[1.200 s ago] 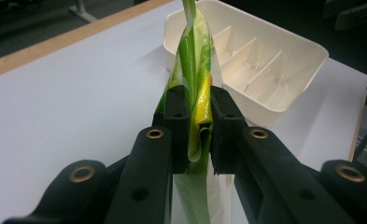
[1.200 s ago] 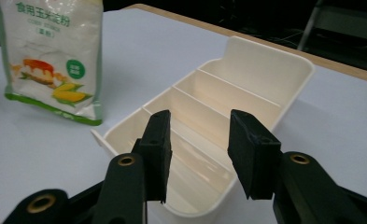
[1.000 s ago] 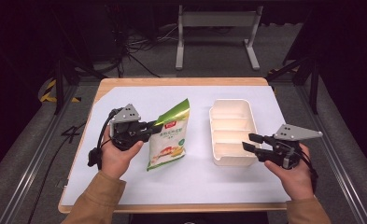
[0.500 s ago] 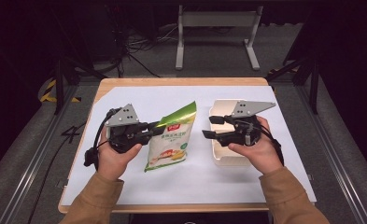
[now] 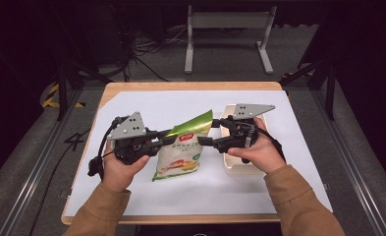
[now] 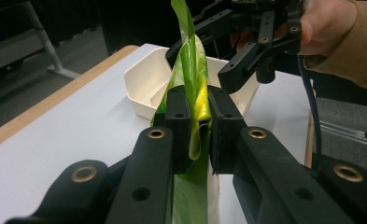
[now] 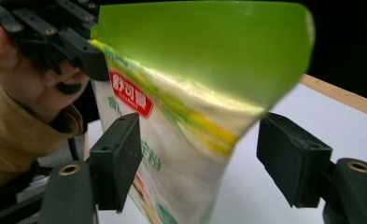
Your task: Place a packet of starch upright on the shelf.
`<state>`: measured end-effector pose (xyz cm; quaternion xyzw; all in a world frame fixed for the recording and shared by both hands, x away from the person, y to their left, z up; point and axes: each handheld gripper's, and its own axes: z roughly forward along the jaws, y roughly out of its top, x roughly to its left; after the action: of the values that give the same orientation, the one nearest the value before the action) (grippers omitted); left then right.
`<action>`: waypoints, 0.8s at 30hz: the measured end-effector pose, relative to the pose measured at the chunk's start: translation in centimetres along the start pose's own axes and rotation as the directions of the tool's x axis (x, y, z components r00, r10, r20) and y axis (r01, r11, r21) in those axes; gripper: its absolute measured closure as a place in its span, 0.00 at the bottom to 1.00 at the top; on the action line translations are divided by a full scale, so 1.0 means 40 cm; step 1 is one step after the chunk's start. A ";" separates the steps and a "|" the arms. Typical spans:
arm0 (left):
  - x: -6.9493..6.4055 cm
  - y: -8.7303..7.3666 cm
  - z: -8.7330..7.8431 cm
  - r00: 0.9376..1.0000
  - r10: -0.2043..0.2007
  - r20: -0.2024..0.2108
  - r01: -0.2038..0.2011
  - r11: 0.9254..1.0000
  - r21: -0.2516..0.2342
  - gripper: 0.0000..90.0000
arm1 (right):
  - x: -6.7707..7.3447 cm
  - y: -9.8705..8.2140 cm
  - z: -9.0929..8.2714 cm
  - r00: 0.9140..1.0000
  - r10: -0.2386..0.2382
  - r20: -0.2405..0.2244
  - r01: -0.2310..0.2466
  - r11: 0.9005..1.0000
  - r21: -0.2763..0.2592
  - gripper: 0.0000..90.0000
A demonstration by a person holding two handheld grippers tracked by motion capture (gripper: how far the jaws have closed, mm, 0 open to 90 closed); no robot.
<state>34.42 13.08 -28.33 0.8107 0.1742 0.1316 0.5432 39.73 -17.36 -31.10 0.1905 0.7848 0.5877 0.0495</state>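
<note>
Green-topped snack pouch (image 5: 181,147), foil-lined, printed with a red label and food picture, sits mid-desk on the white sheet (image 5: 146,196) that covers the wooden desk (image 5: 190,86). Its lower end rests on the sheet; its top edge is lifted and tilts up toward the far right.

Left claw (image 5: 167,138): clamped on the pouch's upper left edge. In the left gripper view both black pads (image 6: 177,119) press flat on the folded green film (image 6: 194,84), which stands up between them. Left hand (image 5: 119,169) grips the body from below, near-left of the pouch; black cable (image 5: 96,162) trails off its left side.

Right claw (image 5: 204,141): apart, and its jaws have just been opening. It points left at the pouch's right edge. In the right gripper view the pouch (image 7: 190,93) hangs between the two pads (image 7: 120,158) with a gap on each side; neither pad presses on it. Right hand (image 5: 257,150) holds that gripper over the tray.

Cream plastic tray (image 5: 239,169), divided into compartments, lies just right of the pouch, mostly under the right hand and gripper; in the left gripper view its near wall (image 6: 146,84) shows behind the pouch. Cannot tell if pouch and tray touch.

Tan sleeves (image 5: 303,201) come in from the near edge. Grey metal stand (image 5: 227,37) on the floor beyond the desk's far side.
</note>
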 end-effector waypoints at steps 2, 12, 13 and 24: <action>-0.001 0.000 0.002 1.000 0.009 0.005 -0.009 1.000 0.001 0.90 | 0.004 0.006 0.014 1.000 -0.009 -0.020 0.010 1.000 0.013 0.37; 0.005 -0.010 -0.004 1.000 0.010 -0.009 -0.010 1.000 -0.010 0.90 | 0.019 0.033 0.027 0.999 -0.050 -0.014 0.051 0.993 0.109 0.70; 0.009 -0.011 -0.008 1.000 0.006 -0.010 -0.006 1.000 -0.016 0.90 | 0.020 0.036 0.023 0.998 -0.052 -0.019 0.054 0.993 0.109 0.76; 0.013 -0.015 -0.007 1.000 -0.008 -0.021 0.008 0.999 -0.036 0.88 | 0.041 0.078 0.010 0.991 -0.135 0.002 0.133 0.979 0.154 0.94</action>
<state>34.69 13.74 -28.76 0.7986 0.1807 0.1410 0.5565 39.09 -15.68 -28.04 0.1440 0.8384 0.5197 0.0793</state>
